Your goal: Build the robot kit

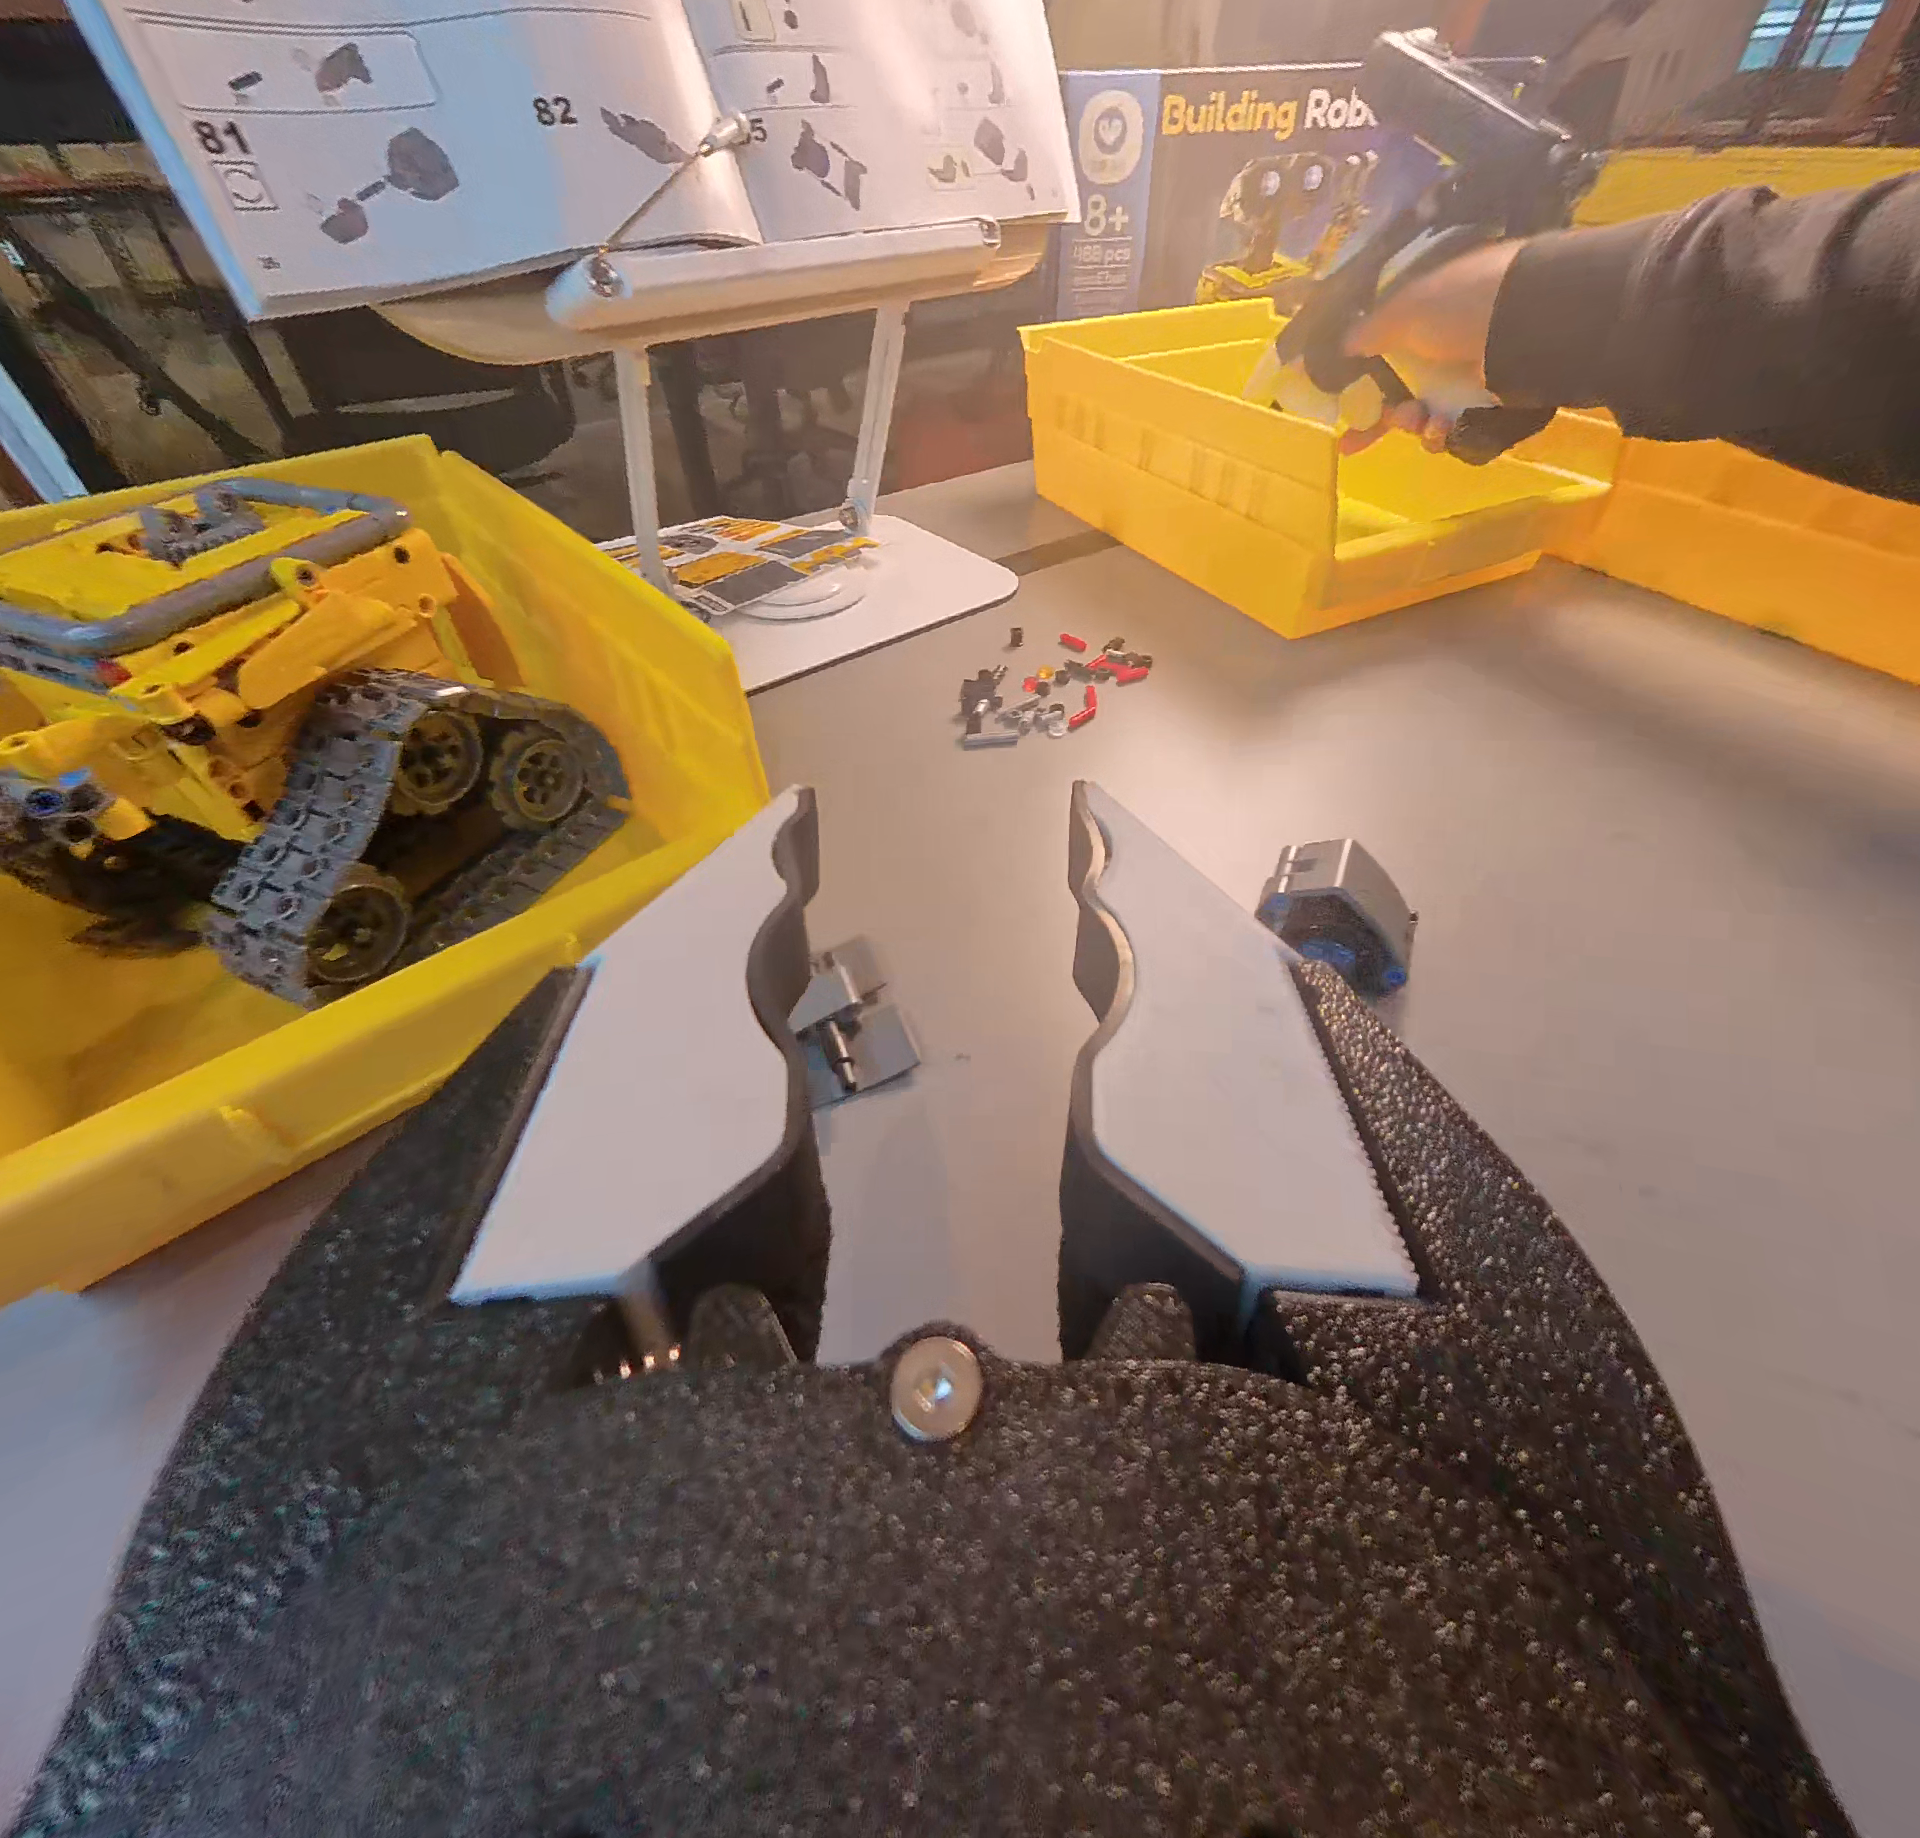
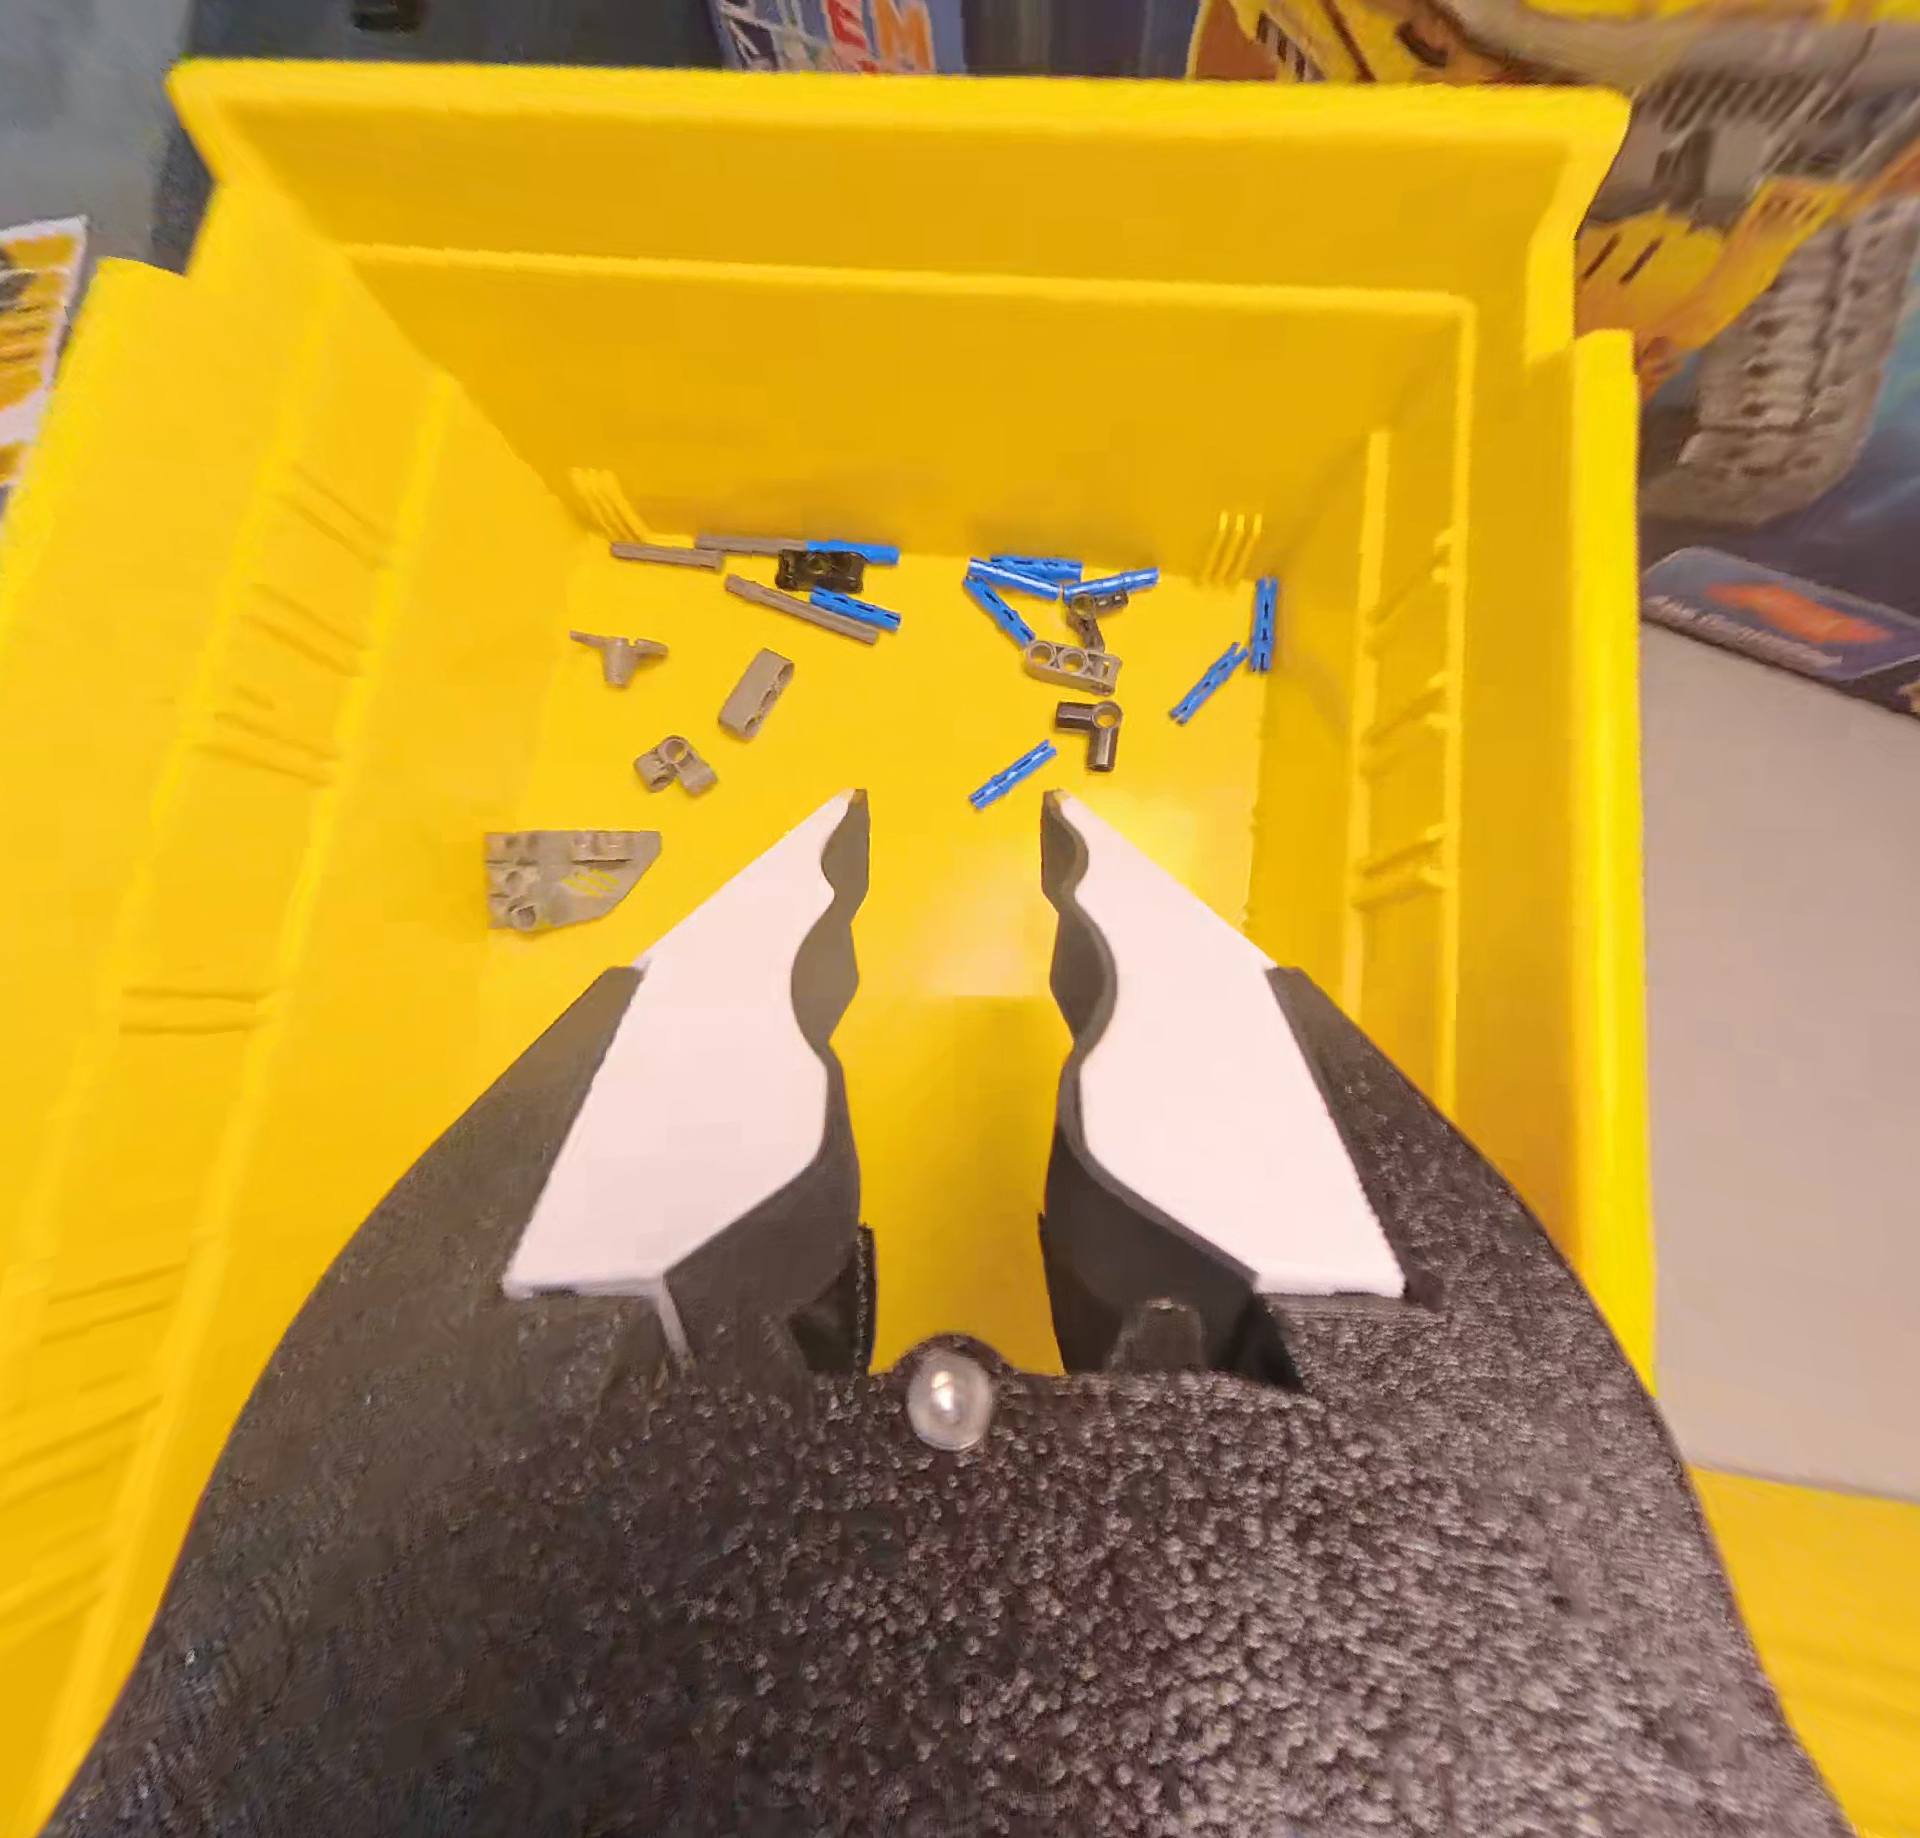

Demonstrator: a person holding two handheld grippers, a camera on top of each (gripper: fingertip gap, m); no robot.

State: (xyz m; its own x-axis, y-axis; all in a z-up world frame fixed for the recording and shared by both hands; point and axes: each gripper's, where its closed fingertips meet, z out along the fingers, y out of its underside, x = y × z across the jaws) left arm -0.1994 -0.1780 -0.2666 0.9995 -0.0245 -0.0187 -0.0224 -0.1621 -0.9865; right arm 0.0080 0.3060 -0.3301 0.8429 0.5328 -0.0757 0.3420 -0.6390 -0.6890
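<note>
Your left gripper hangs with its fingers apart and empty over the grey table, a small grey hinged piece just beside its left finger and a grey-and-blue motor block near its right. Your right gripper, fingers also apart and empty, points into a yellow bin, just short of a blue pin among scattered grey and blue parts. A tracked yellow model sits in another yellow bin to your left.

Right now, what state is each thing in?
left gripper: open, empty, above the table
right gripper: open, empty, inside the parts bin
tracked model: tilted in its bin
manual: open on its stand
</note>
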